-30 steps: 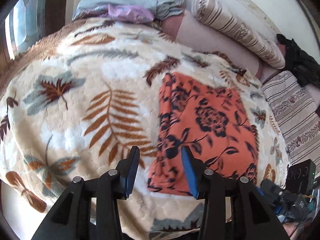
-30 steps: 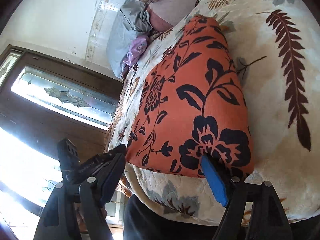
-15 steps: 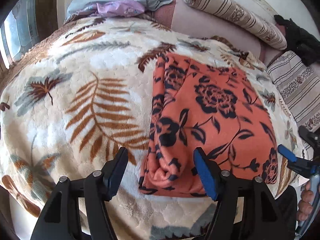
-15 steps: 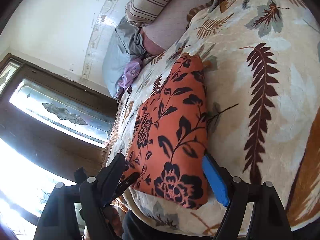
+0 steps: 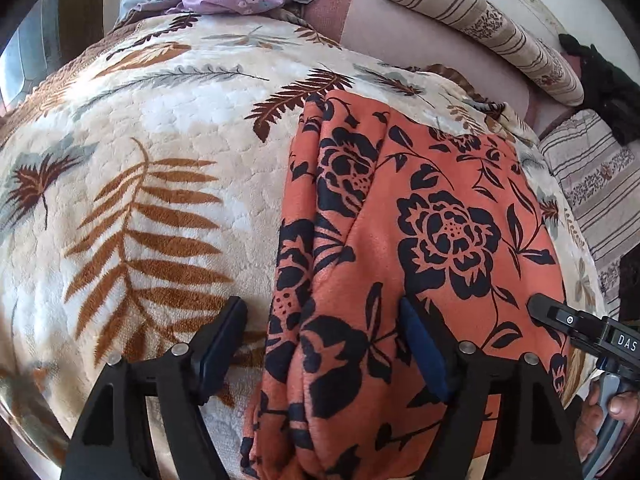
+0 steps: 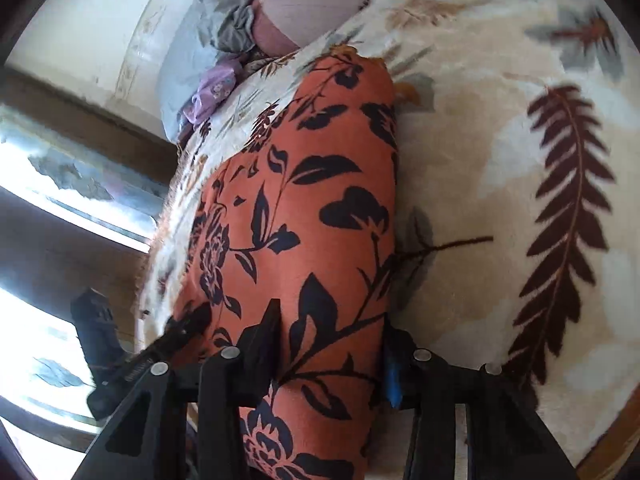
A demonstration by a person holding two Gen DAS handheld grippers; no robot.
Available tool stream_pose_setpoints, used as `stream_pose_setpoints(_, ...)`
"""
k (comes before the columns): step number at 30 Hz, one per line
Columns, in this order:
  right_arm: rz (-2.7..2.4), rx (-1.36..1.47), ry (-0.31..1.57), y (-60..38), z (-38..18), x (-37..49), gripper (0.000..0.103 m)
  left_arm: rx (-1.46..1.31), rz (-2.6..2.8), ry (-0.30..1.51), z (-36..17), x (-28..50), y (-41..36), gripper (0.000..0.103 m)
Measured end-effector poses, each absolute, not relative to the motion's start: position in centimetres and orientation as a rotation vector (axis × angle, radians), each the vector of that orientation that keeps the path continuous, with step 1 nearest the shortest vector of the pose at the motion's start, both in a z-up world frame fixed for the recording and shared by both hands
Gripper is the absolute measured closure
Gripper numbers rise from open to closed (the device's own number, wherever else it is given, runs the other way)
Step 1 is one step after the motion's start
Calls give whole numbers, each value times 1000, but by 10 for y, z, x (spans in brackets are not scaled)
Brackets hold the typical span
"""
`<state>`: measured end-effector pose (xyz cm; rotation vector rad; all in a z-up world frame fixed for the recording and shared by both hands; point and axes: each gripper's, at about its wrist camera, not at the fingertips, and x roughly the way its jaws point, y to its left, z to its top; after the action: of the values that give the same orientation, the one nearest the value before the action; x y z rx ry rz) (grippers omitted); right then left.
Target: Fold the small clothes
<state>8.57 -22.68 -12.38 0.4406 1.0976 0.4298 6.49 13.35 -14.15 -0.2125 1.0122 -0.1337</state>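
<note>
Both my grippers have dropped closer to the orange cloth [image 5: 420,208], which lies on the leaf-print blanket [image 5: 160,140], long axis running away from me. My left gripper [image 5: 320,344], jaws just widened, straddles its near left edge, unclenched. My right gripper [image 6: 332,344], jaws just narrowed, pinches its near right edge.

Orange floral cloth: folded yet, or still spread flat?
Partly folded. The orange floral cloth lies on the leaf-print blanket as a narrow rectangle, with doubled layers bunched along its left edge; the layer count cannot be told.
</note>
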Motion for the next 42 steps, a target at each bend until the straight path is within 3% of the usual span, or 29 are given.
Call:
stream_pose_setpoints(4, 448, 494, 1101, -234, -137, 88, 58, -215, -134, 1004, -141, 64, 132, 22)
stream_pose_setpoints(8, 497, 785, 1148, -262, -150, 93, 47, -220, -134, 994, -140, 64, 134, 22)
stream_pose_setpoints(12, 504, 897, 1093, -279, -139, 101, 39, -220, -130, 989, -141, 64, 132, 22)
stream_pose_setpoints(18, 431, 961, 1075, -280, -148, 137, 39, -225, -131, 990, -140, 63, 132, 22)
stream_pose_setpoints(20, 425, 862, 1119, -272, -148, 148, 45, -226, -128, 988, -140, 62, 132, 22)
stream_pose_setpoints(21, 406, 797, 1153, -266, -150, 153, 57, -225, -129, 987, -140, 62, 132, 22)
stream_pose_setpoints(22, 391, 756, 1161, -262, -150, 154, 61, -224, -131, 986, -140, 62, 132, 22)
stream_pose_setpoints(27, 325, 345, 1064, -225, -108, 140, 65, -230, -141, 979, -141, 61, 134, 22)
stream_pose_setpoints(29, 317, 394, 1098, -233, -121, 145, 65, -230, -143, 977, -141, 61, 133, 21)
stream_pose_setpoints(30, 316, 461, 1118, -240, -129, 148, 59, -228, -141, 976, -141, 61, 133, 21)
stream_pose_setpoints(31, 309, 501, 1124, -246, -134, 149, 47, -229, -140, 976, -141, 61, 133, 21)
stream_pose_setpoints(34, 313, 483, 1113, -249, -128, 143, 36, -231, -144, 976, -141, 61, 134, 21)
stream_pose_setpoints(42, 397, 434, 888, -220, -64, 82, 34, -236, -143, 970, -142, 60, 133, 21)
